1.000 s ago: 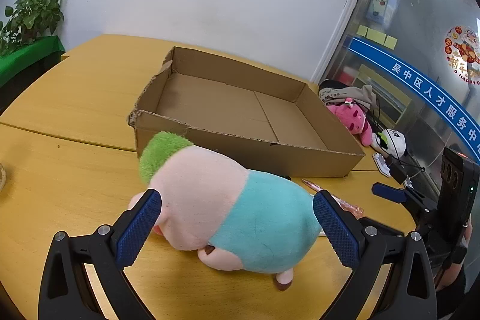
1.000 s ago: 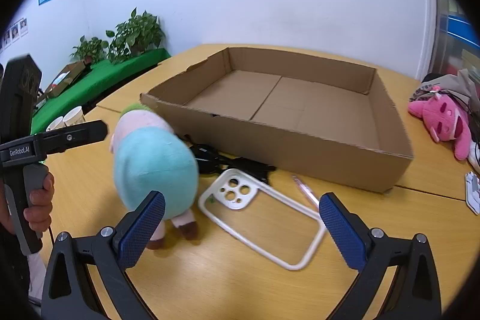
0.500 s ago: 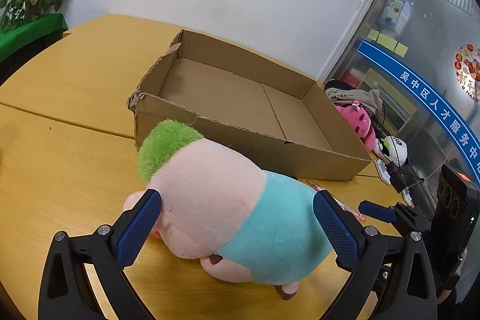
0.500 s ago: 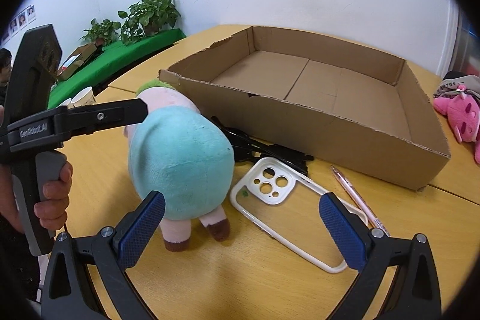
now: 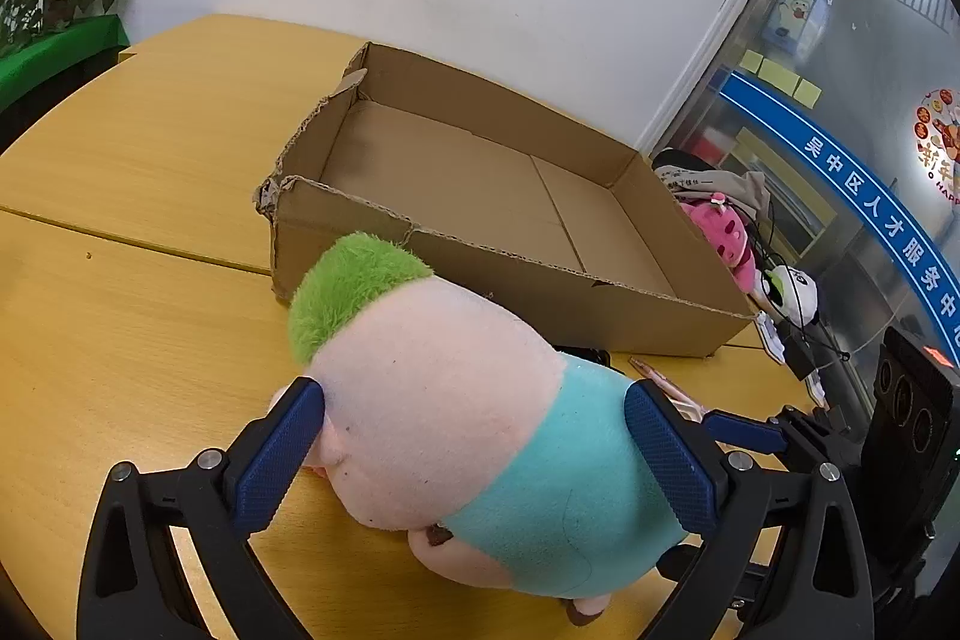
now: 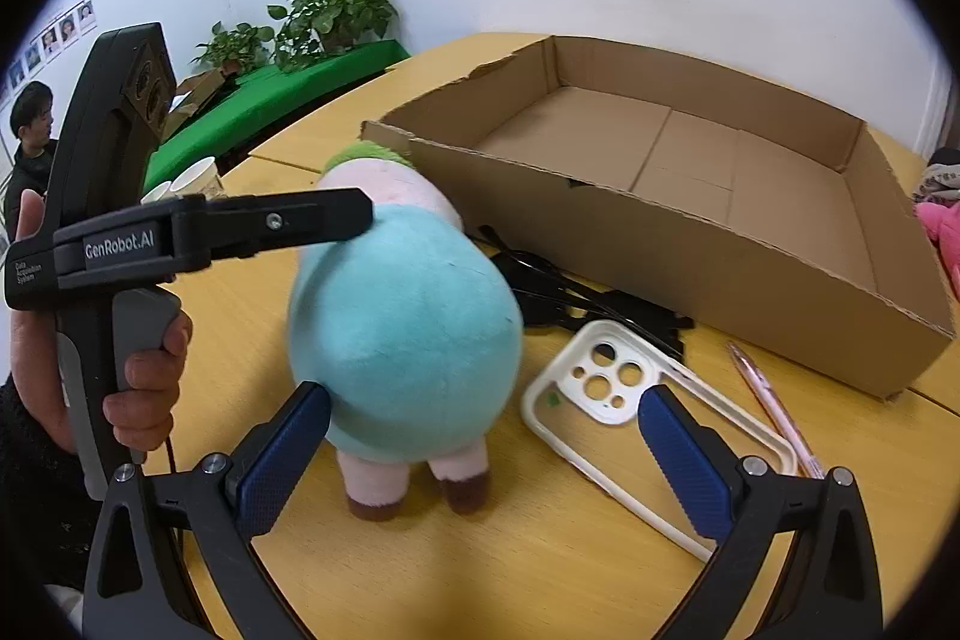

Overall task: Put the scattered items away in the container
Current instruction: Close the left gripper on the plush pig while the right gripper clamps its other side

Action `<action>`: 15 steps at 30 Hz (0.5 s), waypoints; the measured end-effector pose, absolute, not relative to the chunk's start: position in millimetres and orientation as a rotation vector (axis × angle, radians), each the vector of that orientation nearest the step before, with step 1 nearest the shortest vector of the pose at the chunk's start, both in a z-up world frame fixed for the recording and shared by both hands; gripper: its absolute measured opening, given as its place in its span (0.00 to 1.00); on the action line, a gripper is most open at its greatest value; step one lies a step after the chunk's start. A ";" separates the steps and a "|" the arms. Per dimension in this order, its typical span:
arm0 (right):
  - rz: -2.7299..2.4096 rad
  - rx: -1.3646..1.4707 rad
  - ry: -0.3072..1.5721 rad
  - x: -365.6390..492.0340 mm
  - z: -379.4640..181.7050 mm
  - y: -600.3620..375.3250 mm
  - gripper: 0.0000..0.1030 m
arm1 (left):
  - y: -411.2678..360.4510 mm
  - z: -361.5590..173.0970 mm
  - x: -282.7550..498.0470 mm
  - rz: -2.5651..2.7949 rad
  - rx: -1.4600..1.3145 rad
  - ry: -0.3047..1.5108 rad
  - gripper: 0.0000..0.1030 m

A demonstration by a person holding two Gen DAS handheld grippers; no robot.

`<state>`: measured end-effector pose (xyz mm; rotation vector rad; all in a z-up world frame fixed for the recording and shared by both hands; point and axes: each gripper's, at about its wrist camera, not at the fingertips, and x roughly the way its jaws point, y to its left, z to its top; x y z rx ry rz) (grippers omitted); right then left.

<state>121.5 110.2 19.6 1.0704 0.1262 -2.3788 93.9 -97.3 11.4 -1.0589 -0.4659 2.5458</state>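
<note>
A plush toy (image 5: 456,436) with green hair, pink body and teal back stands on the wooden table in front of the empty cardboard box (image 5: 480,184). My left gripper (image 5: 474,454) is open, its blue pads on either side of the toy's body. My right gripper (image 6: 486,454) is open and empty, just behind the toy (image 6: 408,328), with its left pad near the toy's rump. A white phone case (image 6: 636,412), a pink pen (image 6: 774,412) and black cables (image 6: 570,304) lie between the toy and the box (image 6: 690,196).
A pink plush (image 5: 726,238), a panda toy (image 5: 792,292) and clothes lie past the box's right end. Paper cups (image 6: 192,178) stand at the table's left edge. Potted plants (image 6: 336,16) on a green ledge line the wall. A person (image 6: 30,142) sits far left.
Both grippers have moved closer to the plush toy. The left gripper's pads now flank its body. The right gripper has come up behind it.
</note>
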 end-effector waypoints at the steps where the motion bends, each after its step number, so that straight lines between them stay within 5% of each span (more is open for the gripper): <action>1: -2.373 1.070 0.127 121.1 19.9 108.2 0.99 | -97.6 10.7 93.7 2.539 -1.061 -0.467 0.99; 11: -2.291 1.112 0.120 109.1 10.8 82.6 0.99 | -101.1 2.8 94.4 2.476 -1.086 -0.522 0.99; 15: -2.262 1.130 0.120 102.0 4.2 73.4 0.92 | -99.8 2.2 95.0 2.460 -1.104 -0.520 0.98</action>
